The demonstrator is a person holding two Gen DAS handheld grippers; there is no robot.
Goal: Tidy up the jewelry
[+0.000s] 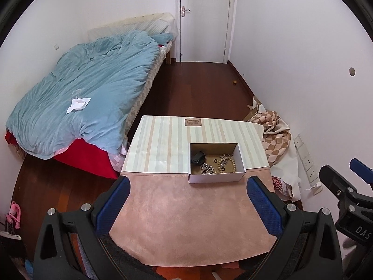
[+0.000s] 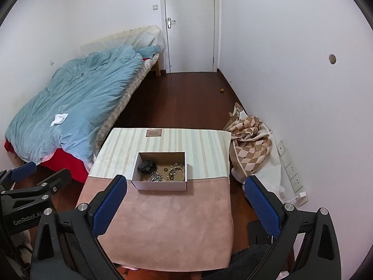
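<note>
An open white cardboard box [image 1: 215, 177] [image 2: 160, 185] sits on the table where the pink cloth meets the striped cloth. Inside lie a black watch-like piece [image 1: 198, 158] [image 2: 146, 166], a silver chain [image 1: 207, 169] [image 2: 155, 176], a wooden bead bracelet [image 1: 227, 163] [image 2: 177, 170] and small dark rings [image 1: 215, 160]. My left gripper [image 1: 187, 207] is open and empty, held above the pink cloth in front of the box. My right gripper [image 2: 185, 206] is open and empty, also in front of the box.
The table carries a pink cloth [image 1: 186, 221] near me and a striped cloth [image 1: 163, 144] beyond, with a small brown label [image 1: 193, 122]. A bed with a blue duvet [image 1: 88, 86] stands left. A checked cloth heap [image 1: 272, 130] lies right by the wall. A door [image 1: 205, 18] is at the back.
</note>
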